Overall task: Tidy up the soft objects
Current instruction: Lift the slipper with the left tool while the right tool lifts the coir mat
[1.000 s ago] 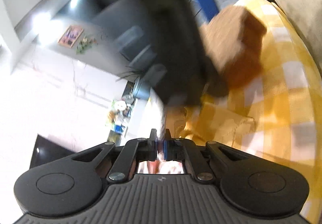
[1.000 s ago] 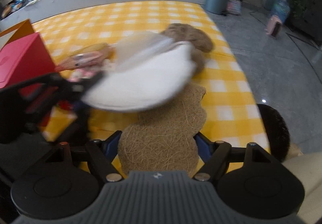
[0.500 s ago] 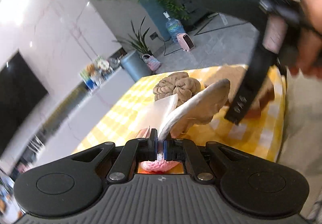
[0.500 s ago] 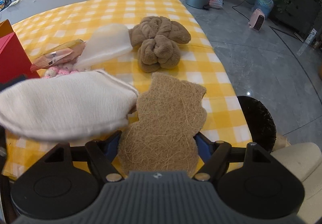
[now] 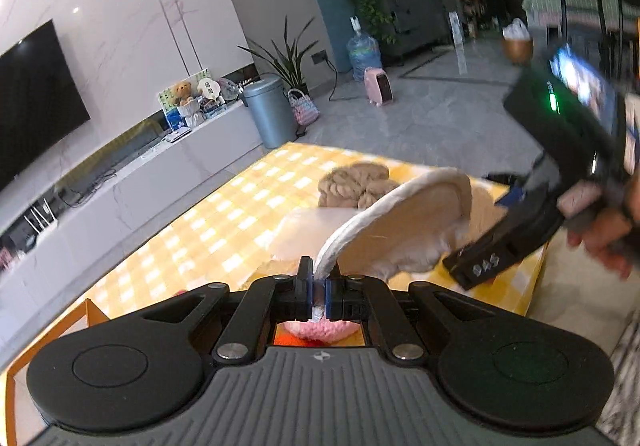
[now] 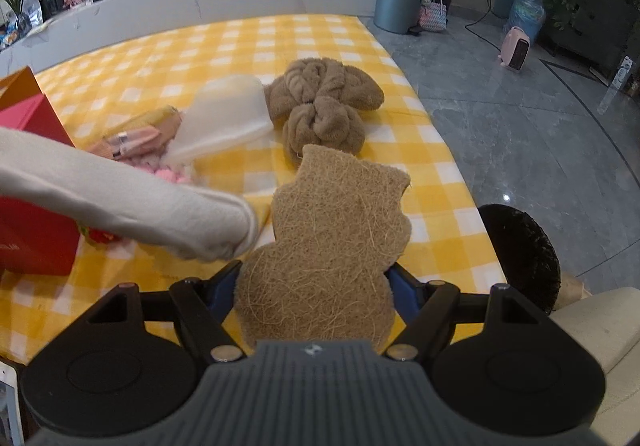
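My left gripper is shut on the rim of a cream oval pad, which sticks up and to the right above the yellow checked tablecloth. The right wrist view has that same pad reaching in from the left. My right gripper holds a brown bear-shaped fibre pad by its edges, with the jaws wide around it. A knotted brown towel lies on the cloth beyond, beside a translucent white pouch. A pink fluffy item sits by the pouch.
A red box with an orange bag edge stands at the left of the table. A clear-wrapped packet lies near it. A black round object and a cream cushion sit off the right table edge. A hand holds the right gripper.
The left gripper has risen and rolled upright with the cream pad in it; in the right view the pad has slid leftward. The right gripper and its fibre pad have stayed still.
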`<state>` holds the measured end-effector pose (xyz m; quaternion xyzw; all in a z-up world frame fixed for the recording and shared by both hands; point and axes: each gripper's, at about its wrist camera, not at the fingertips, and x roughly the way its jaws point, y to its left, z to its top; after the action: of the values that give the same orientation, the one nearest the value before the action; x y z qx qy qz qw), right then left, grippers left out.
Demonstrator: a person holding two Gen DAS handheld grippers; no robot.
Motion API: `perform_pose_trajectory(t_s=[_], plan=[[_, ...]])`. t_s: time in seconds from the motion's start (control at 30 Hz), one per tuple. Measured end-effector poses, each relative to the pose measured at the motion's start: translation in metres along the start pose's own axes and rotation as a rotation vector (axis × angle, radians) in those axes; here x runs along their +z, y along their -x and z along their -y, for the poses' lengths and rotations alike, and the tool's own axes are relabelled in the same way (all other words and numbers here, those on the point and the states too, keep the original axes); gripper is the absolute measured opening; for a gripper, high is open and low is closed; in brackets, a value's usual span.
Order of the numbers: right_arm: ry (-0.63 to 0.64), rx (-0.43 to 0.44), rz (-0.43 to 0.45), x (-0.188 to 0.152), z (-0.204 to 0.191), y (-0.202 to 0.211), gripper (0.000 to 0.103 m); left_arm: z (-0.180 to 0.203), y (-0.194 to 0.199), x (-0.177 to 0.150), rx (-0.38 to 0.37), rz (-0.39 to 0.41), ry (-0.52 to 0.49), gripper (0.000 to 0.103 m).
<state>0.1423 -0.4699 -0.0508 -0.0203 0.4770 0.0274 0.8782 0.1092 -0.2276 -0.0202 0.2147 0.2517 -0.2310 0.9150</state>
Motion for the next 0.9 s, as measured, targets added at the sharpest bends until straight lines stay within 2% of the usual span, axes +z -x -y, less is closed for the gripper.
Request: perform_pose_trajectory(t_s=[0.1,0.27,0.47,0.6,0.7,0.83,0.9], plan=[[-0.018,0.021,0.022,0.001,0.001,0.003,0.075,-0.01,0.01,0.007,0.007,0.031,0.03,0.006],[-0.007,0.073,0.076,0.003,-0.011,0.016,0.075,-0.027,0.031,0.017,0.067,0.113,0.064,0.006],[0.055,0.072,0.253,0.014,-0.056,0.05,0.075,-0.047,0.066,0.027,0.147,0.22,0.131,0.006],[0.069,0.152,0.369,0.013,-0.083,0.076,0.075,-0.071,0.091,0.033,0.177,0.195,0.219,0.006],[0.087,0.195,0.426,0.013,-0.102,0.095,0.075,-0.095,0.116,0.027,0.203,0.208,0.285,0.006],[0.09,0.304,0.488,0.019,-0.129,0.124,0.075,-0.127,0.151,0.003,0.294,0.253,0.332,0.006],[0.081,0.348,0.491,0.024,-0.144,0.137,0.075,-0.142,0.165,-0.015,0.329,0.257,0.377,0.006]])
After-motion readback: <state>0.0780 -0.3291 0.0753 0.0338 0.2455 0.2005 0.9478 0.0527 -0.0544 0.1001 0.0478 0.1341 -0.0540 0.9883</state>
